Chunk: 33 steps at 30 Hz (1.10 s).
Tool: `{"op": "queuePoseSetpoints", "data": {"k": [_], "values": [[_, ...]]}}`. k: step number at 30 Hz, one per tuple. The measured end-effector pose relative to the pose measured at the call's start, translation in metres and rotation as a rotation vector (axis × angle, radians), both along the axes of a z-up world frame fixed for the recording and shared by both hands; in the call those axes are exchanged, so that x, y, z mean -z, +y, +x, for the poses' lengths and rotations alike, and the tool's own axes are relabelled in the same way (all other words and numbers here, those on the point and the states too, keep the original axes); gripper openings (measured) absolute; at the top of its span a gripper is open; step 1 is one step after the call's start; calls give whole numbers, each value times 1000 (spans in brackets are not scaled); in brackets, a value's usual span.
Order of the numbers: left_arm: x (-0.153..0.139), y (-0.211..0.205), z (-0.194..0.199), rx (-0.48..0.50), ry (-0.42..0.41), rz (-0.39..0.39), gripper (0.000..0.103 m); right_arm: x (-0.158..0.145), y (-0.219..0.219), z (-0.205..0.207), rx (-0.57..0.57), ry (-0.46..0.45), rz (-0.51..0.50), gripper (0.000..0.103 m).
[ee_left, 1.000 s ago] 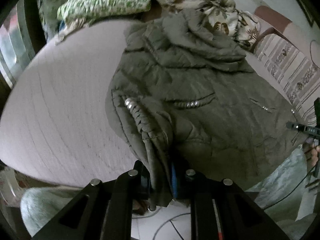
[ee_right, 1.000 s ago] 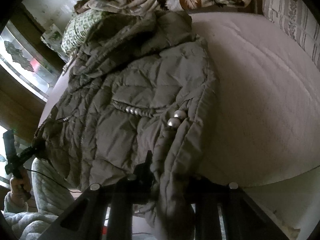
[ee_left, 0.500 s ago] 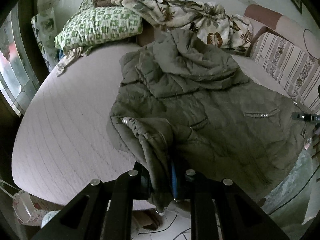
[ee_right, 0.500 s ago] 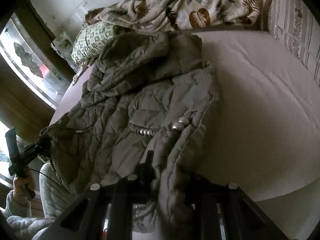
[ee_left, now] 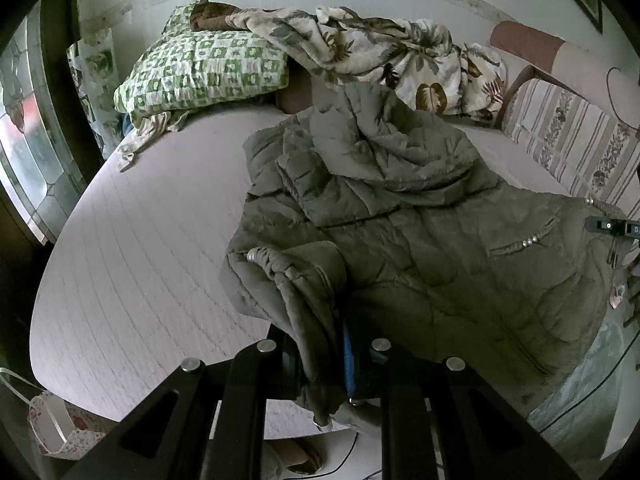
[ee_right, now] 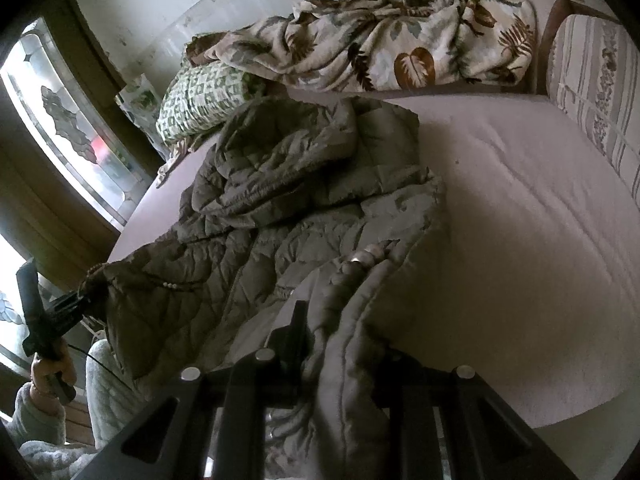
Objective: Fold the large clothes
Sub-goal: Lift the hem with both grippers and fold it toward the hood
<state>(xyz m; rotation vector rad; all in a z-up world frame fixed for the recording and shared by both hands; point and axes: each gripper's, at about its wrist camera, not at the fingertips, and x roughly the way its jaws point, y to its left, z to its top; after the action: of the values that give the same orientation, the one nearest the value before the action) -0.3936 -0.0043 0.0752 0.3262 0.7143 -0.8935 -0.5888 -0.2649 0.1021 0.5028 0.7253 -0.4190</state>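
- Left wrist view: the left tool (ee_left: pixel 325 354) is clamped on a bunched lower corner of the jacket (ee_left: pixel 400 240), with olive quilted fabric pinched between its fingers and hanging down past them.
- The jacket lies spread on the bed (ee_left: pixel 140 248), hood toward the far end — its near hem is lifted off the mattress edge.
- At the right edge of this view the right tool (ee_left: pixel 612 227) shows only in part, touching the jacket's other corner.
- Beyond the hood sit a green checked pillow (ee_left: pixel 204 72) and a leaf-print blanket (ee_left: pixel 380 48), heaped against the wall; a striped cushion (ee_left: pixel 576 148) stands at the right.
- A small floral bag (ee_left: pixel 60 428) sits below the bed's near left edge.
- Right wrist view: the right tool (ee_right: pixel 340 356) is closed on the jacket (ee_right: pixel 280 216) too — a thick fold of the hem runs between its fingers and drapes over the frame.
- At the left, the left tool (ee_right: pixel 74 306) grips the opposite corner, held by a hand (ee_right: pixel 50 370) in a pale fleecy sleeve.
- The bed (ee_right: pixel 520 240) lies bare to the right of the jacket, with the blanket (ee_right: pixel 392 40) and pillow (ee_right: pixel 200 96) at its far end and the cushion (ee_right: pixel 596 80) at the right.
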Motion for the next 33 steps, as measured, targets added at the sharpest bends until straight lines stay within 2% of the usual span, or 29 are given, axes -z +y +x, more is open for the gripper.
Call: {"op": "queuePoseSetpoints", "data": {"k": [19, 33], "values": [[-29, -12, 21, -37, -17, -55, 16, -37, -18, 25, -32, -25, -49, 19], [-57, -29, 55, -75, 1, -109, 16, -60, -43, 45, -21, -65, -59, 18]]}}
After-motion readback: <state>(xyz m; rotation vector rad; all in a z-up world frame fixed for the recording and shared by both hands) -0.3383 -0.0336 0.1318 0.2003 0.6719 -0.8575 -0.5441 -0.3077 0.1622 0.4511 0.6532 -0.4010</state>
